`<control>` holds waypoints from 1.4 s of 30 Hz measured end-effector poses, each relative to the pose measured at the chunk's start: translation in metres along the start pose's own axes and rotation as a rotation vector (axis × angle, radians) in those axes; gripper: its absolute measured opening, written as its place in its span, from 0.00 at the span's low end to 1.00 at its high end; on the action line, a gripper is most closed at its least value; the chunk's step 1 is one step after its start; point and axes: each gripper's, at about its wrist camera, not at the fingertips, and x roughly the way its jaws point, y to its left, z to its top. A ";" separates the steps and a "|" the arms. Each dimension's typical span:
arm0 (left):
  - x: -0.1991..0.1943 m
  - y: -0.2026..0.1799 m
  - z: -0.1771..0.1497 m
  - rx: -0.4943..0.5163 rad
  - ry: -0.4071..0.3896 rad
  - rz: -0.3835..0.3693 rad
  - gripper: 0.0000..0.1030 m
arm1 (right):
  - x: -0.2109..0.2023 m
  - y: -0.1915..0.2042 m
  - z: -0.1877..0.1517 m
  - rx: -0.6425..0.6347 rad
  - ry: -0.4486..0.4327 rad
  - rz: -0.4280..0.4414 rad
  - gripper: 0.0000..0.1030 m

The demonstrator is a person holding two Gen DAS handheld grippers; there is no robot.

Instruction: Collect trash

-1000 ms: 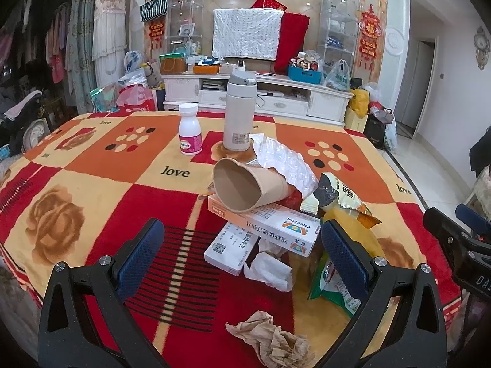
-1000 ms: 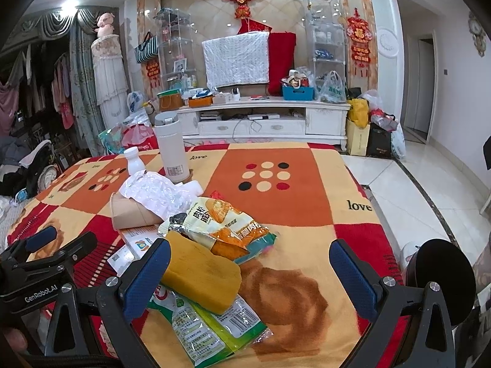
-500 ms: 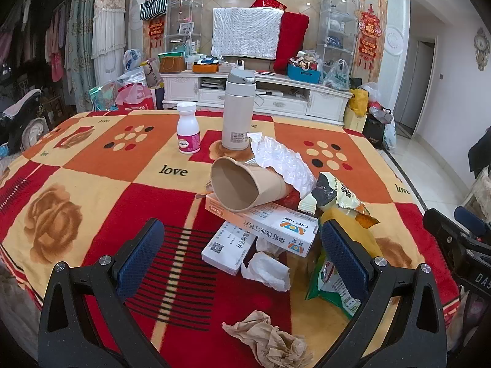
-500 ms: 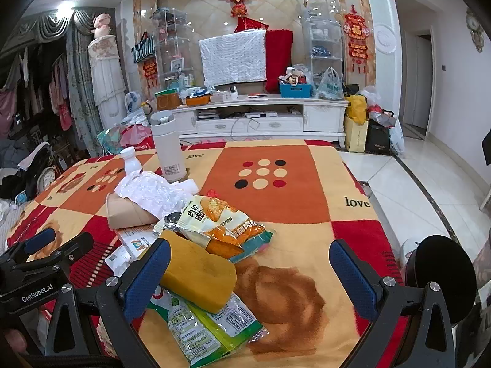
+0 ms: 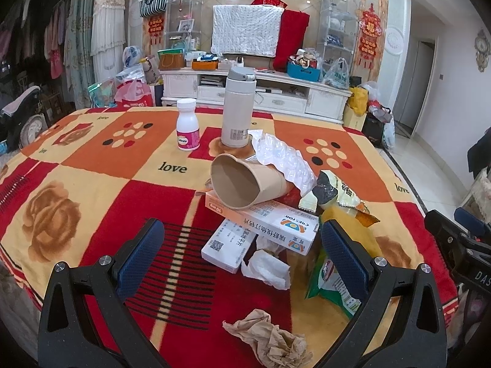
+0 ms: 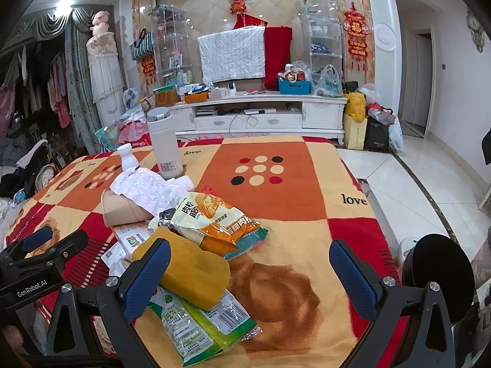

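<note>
A heap of trash lies on the blanket-covered table [image 5: 92, 184]. In the left wrist view I see a tipped brown paper cup [image 5: 245, 184], bubble wrap [image 5: 282, 159], two medicine boxes [image 5: 264, 224], a white tissue [image 5: 267, 268], a crumpled brown paper [image 5: 270, 337] and snack bags [image 5: 334, 190]. My left gripper [image 5: 242, 257] is open and empty above the boxes. In the right wrist view a yellow sponge-like block [image 6: 193, 270] lies on a green wrapper [image 6: 196, 322], with an orange snack bag [image 6: 211, 217] behind. My right gripper [image 6: 250, 276] is open and empty.
A white thermos [image 5: 235, 107] and a pink-labelled pill bottle [image 5: 187, 128] stand behind the heap. A black round bin [image 6: 435, 266] sits off the table's right edge. A white TV cabinet [image 6: 260, 116] stands at the far wall.
Both grippers have drifted slightly; the left view has crept a little closer to the heap. Nothing was picked up or moved.
</note>
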 end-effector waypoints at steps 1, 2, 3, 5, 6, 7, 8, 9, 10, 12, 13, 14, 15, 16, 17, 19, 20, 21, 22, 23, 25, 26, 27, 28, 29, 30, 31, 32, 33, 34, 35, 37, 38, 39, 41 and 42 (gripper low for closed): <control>0.000 -0.001 -0.001 -0.001 0.002 0.000 0.99 | 0.001 -0.001 0.000 0.001 0.004 0.000 0.99; 0.001 0.000 -0.002 -0.002 0.003 -0.001 0.99 | 0.001 -0.002 0.000 0.002 0.008 0.001 0.99; 0.000 0.000 -0.003 -0.004 0.005 -0.002 0.99 | 0.002 -0.004 -0.001 0.004 0.013 0.004 0.99; 0.000 0.001 -0.004 -0.007 0.010 -0.004 0.99 | 0.002 -0.006 -0.001 0.006 0.020 0.005 0.99; 0.000 0.001 -0.005 -0.007 0.015 -0.006 0.99 | 0.003 -0.008 -0.001 0.007 0.026 0.007 0.99; 0.001 0.004 -0.005 -0.008 0.021 -0.006 0.99 | 0.003 -0.009 -0.001 0.008 0.031 0.009 0.99; 0.000 0.007 -0.004 -0.008 0.028 -0.007 0.99 | 0.003 -0.010 -0.002 0.010 0.035 0.010 0.99; 0.001 0.008 -0.005 -0.005 0.036 -0.008 0.99 | 0.003 -0.012 -0.002 0.014 0.039 0.012 0.99; 0.001 0.010 -0.004 -0.004 0.042 -0.010 0.99 | 0.004 -0.013 -0.003 0.017 0.042 0.016 0.99; 0.003 0.013 -0.005 0.000 0.058 -0.016 0.99 | 0.005 -0.016 -0.004 0.021 0.050 0.031 0.99; 0.003 0.015 -0.004 0.001 0.063 -0.018 0.99 | 0.005 -0.016 -0.004 0.021 0.055 0.039 0.99; 0.004 0.016 -0.004 0.004 0.067 -0.018 0.99 | 0.007 -0.017 -0.004 0.019 0.062 0.045 0.99; 0.006 0.020 -0.001 0.004 0.068 -0.017 0.99 | 0.007 -0.017 -0.005 0.018 0.066 0.049 0.99; 0.007 0.023 0.002 0.004 0.070 -0.018 0.99 | 0.008 -0.017 -0.005 0.017 0.071 0.059 0.99; 0.008 0.024 0.005 0.007 0.073 -0.020 0.99 | 0.009 -0.016 -0.006 0.017 0.078 0.071 0.99; 0.010 0.027 0.011 0.015 0.077 -0.018 0.99 | 0.014 -0.014 -0.006 0.018 0.096 0.089 0.99; 0.011 0.029 0.015 0.018 0.075 -0.013 0.99 | 0.015 -0.013 -0.007 0.016 0.100 0.093 0.99; 0.012 0.029 0.017 0.023 0.073 -0.010 0.99 | 0.015 -0.012 -0.007 0.013 0.104 0.096 0.99; 0.013 0.030 0.019 0.026 0.074 -0.009 0.99 | 0.017 -0.010 -0.007 0.009 0.109 0.098 0.99; 0.014 0.030 0.020 0.029 0.073 -0.007 0.99 | 0.018 -0.009 -0.007 0.003 0.115 0.102 0.99; 0.016 0.033 0.024 0.031 0.073 -0.007 0.99 | 0.022 -0.006 -0.008 -0.009 0.122 0.107 0.99; 0.017 0.034 0.026 0.031 0.073 -0.007 0.99 | 0.023 -0.005 -0.008 -0.014 0.126 0.113 0.99; 0.018 0.034 0.026 0.028 0.076 -0.012 0.99 | 0.025 -0.004 -0.008 -0.017 0.130 0.121 0.99; 0.019 0.035 0.027 0.025 0.083 -0.022 0.99 | 0.028 -0.003 -0.009 -0.020 0.138 0.135 0.99; 0.020 0.036 0.027 0.022 0.095 -0.035 0.99 | 0.031 -0.001 -0.009 -0.026 0.155 0.160 0.99; 0.022 0.037 0.026 0.018 0.112 -0.048 0.99 | 0.034 0.001 -0.009 -0.035 0.168 0.178 0.99; 0.023 0.038 0.024 0.018 0.127 -0.056 0.99 | 0.037 0.003 -0.010 -0.050 0.178 0.189 0.99; 0.024 0.038 0.022 0.020 0.146 -0.068 0.99 | 0.040 0.006 -0.010 -0.066 0.184 0.192 0.99; 0.024 0.039 0.019 0.025 0.169 -0.086 0.99 | 0.043 0.010 -0.010 -0.087 0.193 0.194 0.99; 0.023 0.039 0.016 0.031 0.184 -0.100 0.99 | 0.045 0.012 -0.011 -0.100 0.198 0.197 0.99; 0.021 0.038 0.012 0.040 0.200 -0.113 0.99 | 0.048 0.014 -0.011 -0.112 0.207 0.204 0.99; 0.017 0.038 0.005 0.066 0.235 -0.133 0.99 | 0.053 0.015 -0.012 -0.120 0.222 0.214 0.99; 0.013 0.037 -0.001 0.085 0.255 -0.144 0.99 | 0.055 0.015 -0.013 -0.120 0.228 0.216 0.99; 0.011 0.036 -0.004 0.094 0.265 -0.150 0.99 | 0.057 0.014 -0.013 -0.119 0.233 0.220 0.99; 0.005 0.033 -0.014 0.116 0.294 -0.167 0.99 | 0.059 0.014 -0.013 -0.123 0.237 0.234 0.99; 0.003 0.031 -0.020 0.127 0.313 -0.176 0.99 | 0.061 0.016 -0.013 -0.130 0.238 0.239 0.99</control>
